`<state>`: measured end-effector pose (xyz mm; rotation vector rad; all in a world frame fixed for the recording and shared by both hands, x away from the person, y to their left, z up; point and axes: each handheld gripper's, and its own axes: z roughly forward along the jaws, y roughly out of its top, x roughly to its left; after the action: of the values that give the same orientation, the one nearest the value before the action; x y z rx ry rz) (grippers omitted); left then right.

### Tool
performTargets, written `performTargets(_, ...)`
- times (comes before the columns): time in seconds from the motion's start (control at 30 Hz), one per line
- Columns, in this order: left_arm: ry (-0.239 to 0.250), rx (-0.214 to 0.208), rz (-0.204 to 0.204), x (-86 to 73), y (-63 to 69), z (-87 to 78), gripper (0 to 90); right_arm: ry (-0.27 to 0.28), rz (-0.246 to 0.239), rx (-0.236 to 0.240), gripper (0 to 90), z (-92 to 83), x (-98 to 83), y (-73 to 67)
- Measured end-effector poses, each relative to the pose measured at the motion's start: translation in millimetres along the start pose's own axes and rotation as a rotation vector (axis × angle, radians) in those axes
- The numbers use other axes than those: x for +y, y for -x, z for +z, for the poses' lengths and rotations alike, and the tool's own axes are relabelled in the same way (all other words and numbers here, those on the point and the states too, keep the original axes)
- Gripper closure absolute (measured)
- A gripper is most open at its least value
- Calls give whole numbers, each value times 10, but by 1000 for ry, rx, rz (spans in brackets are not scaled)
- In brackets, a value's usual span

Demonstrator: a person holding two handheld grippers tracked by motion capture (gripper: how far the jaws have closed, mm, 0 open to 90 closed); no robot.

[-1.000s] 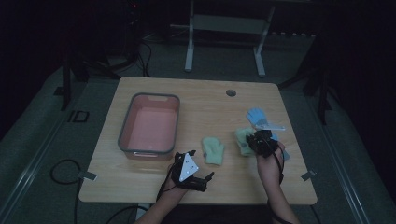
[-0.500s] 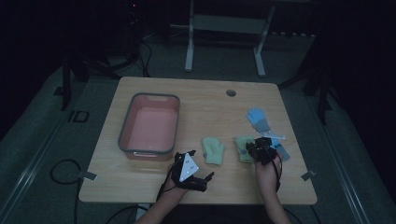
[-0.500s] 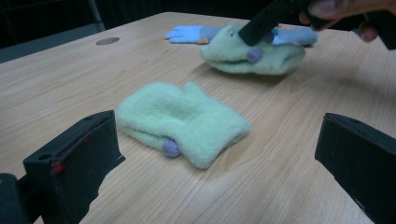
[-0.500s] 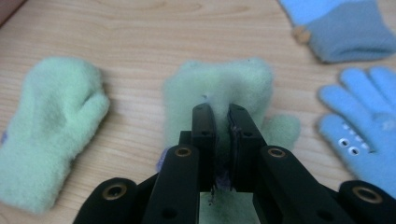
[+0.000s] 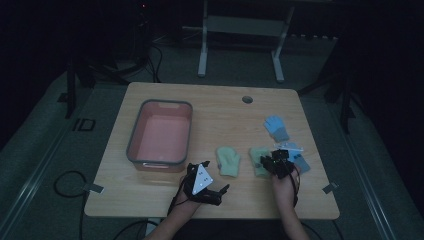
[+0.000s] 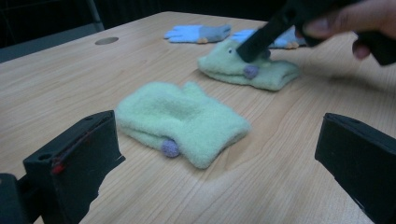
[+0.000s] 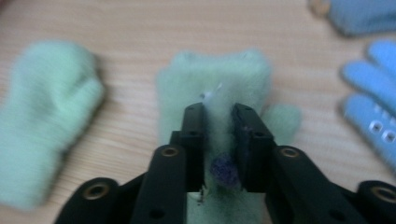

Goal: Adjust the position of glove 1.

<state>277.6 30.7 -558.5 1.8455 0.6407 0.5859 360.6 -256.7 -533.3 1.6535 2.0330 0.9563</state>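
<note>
On the tabletop (image 5: 150,200), your right tool (image 7: 218,122) pinches the soft, light green mitten (image 7: 219,84) mid-fleece; grip deeper, it squashes. Your left tool (image 6: 215,154) gapes wide, empty.

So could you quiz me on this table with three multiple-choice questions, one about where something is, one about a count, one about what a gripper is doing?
1. Where is the pink bin?
A. left part of the table
B. right edge
C. on the floor

2. How many green mittens lie on the table?
A. one
B. two
C. four

3. What are the right gripper's jaws doing?
A. spread wide over bare wood
B. pinching a green mitten
C. holding a blue glove

Answers: 1 A, the high view shows it left of the mittens. 2 B, the free mitten plus the pinched one. 3 B, fleece sits between the near-closed jaws.
</note>
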Motion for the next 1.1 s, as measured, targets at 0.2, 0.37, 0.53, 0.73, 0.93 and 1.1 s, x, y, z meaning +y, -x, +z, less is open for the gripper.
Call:
performTargets(0.2, 1, 2, 4, -1, 1, -1, 0, 28, -81, 32, 643, -181, 214, 40)
performTargets(0.37, -2, 1, 5, 0, -1, -1, 0, 10, -202, 66, 641, -270, 307, 111)
performTargets(0.53, -2, 1, 2, 0, 0, -1, 0, 8, -304, 146, 635, -295, 394, 238)
performTargets(0.73, -2, 0, 2, 0, 1, 0, 0, -20, -349, 149, 634, -246, 420, 303)
performTargets(0.93, -1, 0, 1, 0, -1, 0, 0, -30, -438, 133, 619, -72, 188, 192)
performTargets(1.1, -2, 0, 3, 0, 1, -2, 0, -57, -442, 118, 613, 34, 71, 169)
